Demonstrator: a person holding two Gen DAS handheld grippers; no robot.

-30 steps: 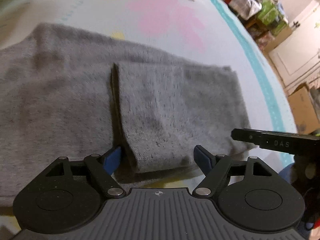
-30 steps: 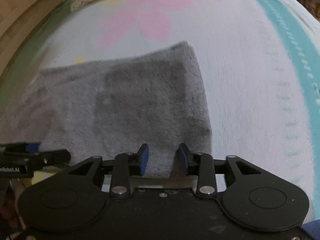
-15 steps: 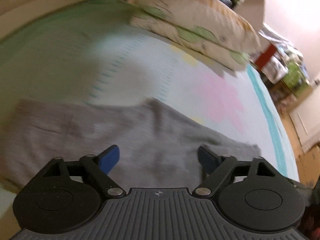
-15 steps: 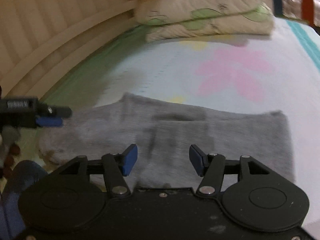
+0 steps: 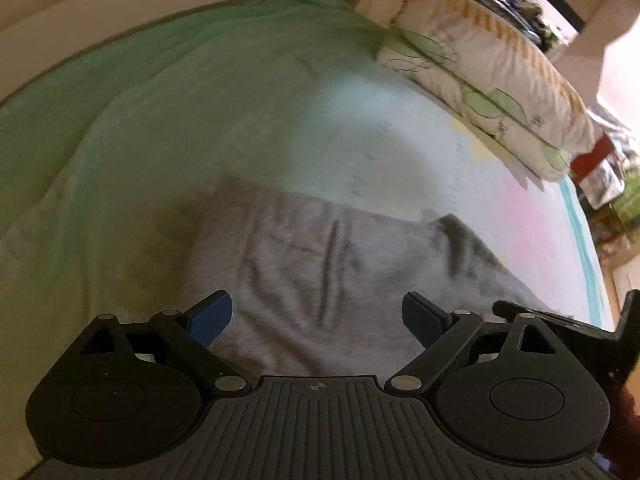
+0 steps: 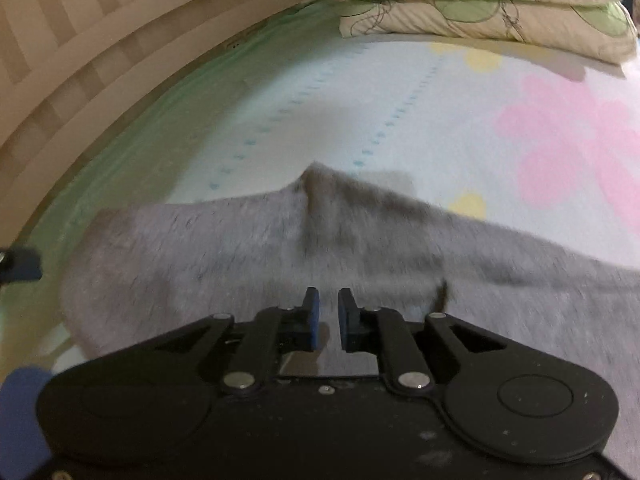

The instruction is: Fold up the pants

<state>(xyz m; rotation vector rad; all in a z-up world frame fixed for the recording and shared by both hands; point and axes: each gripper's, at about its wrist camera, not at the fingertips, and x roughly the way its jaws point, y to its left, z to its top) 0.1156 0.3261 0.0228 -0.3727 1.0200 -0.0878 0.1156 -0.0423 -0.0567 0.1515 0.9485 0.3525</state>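
Grey pants (image 5: 320, 256) lie flat on the bed, with one leg folded back over itself toward the right. My left gripper (image 5: 316, 304) hovers over the wrinkled waist end; its jaws are wide apart and still opening, with nothing between the pads. The right gripper (image 6: 328, 294) hangs over the middle of the pants (image 6: 200, 248), near the crotch peak. Its jaws are closing and stand a narrow gap apart, and no cloth is visibly pinched. Part of the right gripper (image 5: 560, 320) shows at the right edge of the left wrist view.
Two stacked leaf-print pillows (image 6: 480, 4) lie at the head of the bed. A slatted wooden bed frame (image 6: 80, 40) curves along the left. The sheet is green (image 5: 160, 100) on the left, white with a pink flower (image 6: 560, 140) on the right. Room clutter (image 5: 616, 184) stands beyond the bed.
Both grippers have swung left along the pants, from the folded leg end toward the waist. The left jaws have widened. The right jaws opened wider and then narrowed to a slit.
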